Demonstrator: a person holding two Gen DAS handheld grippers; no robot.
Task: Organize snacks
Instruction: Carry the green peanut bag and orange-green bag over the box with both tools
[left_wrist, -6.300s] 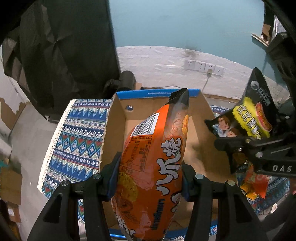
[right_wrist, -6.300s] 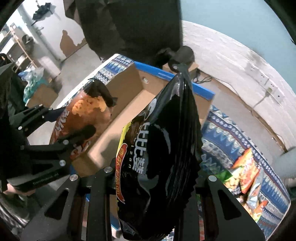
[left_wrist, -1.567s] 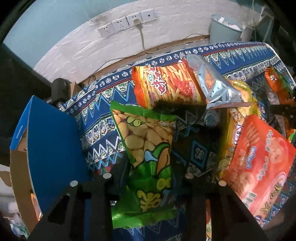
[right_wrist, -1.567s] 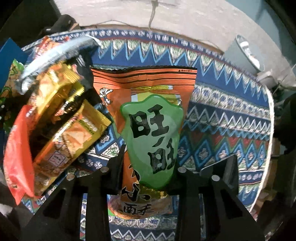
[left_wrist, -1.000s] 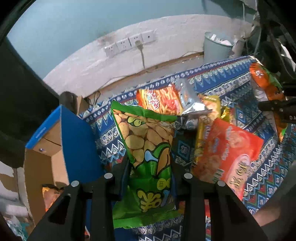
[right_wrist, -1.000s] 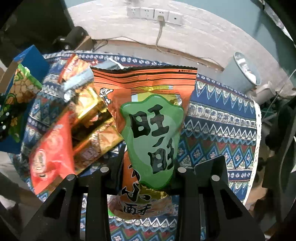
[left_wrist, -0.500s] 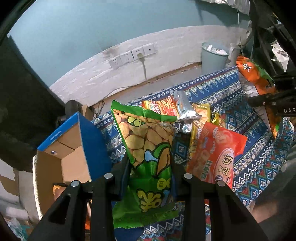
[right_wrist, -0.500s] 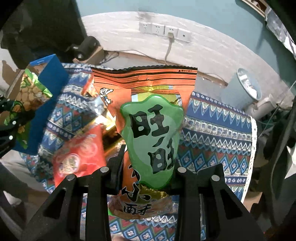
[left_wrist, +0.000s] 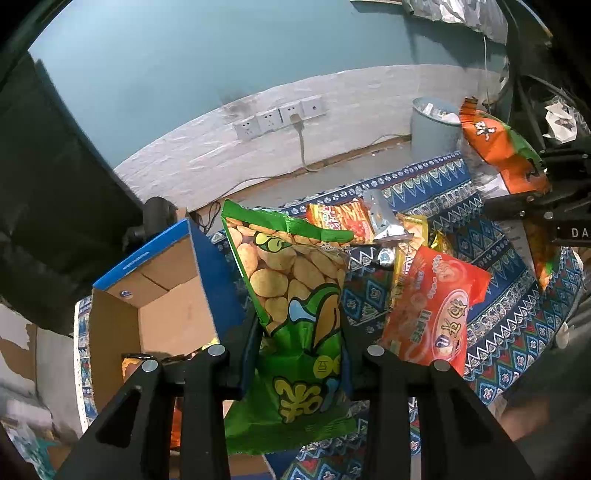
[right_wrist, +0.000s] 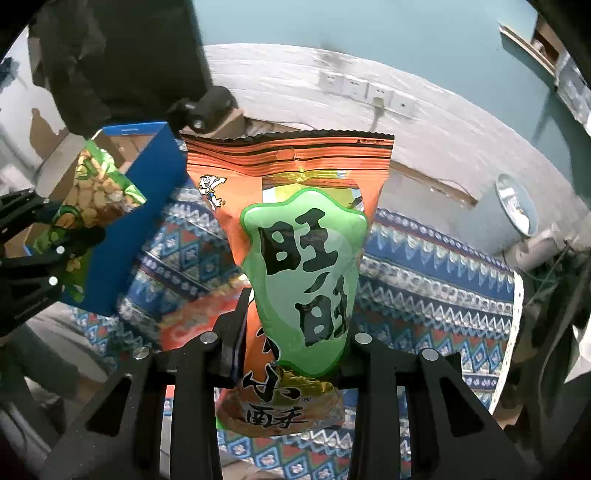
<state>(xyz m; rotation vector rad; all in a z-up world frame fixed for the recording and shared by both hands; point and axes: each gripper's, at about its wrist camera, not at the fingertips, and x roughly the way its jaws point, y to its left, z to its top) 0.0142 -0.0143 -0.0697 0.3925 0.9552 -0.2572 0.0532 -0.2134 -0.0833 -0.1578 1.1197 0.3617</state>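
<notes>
My left gripper (left_wrist: 301, 350) is shut on a green snack bag (left_wrist: 295, 306) with a pea picture and holds it upright above the table, just right of the open cardboard box (left_wrist: 155, 295) with a blue outside. My right gripper (right_wrist: 295, 332) is shut on an orange and green snack bag (right_wrist: 303, 266), held upright high over the patterned cloth. In the left wrist view the right gripper (left_wrist: 543, 206) and its orange bag (left_wrist: 498, 147) show at the far right. In the right wrist view the left gripper (right_wrist: 33, 258) with the green bag (right_wrist: 96, 195) shows at the left by the box (right_wrist: 147, 177).
Several snack bags lie on the patterned tablecloth (left_wrist: 517, 325): a red bag (left_wrist: 436, 314), a fries-print bag (left_wrist: 340, 218), a silver bag (left_wrist: 384, 218), yellow packets (left_wrist: 413, 240). An orange bag lies inside the box (left_wrist: 129, 365). A grey bin (left_wrist: 432, 125) stands by the wall.
Both grippers have risen with their bags, and the table now looks farther below. The left gripper has swung toward the box, whose inside shows more.
</notes>
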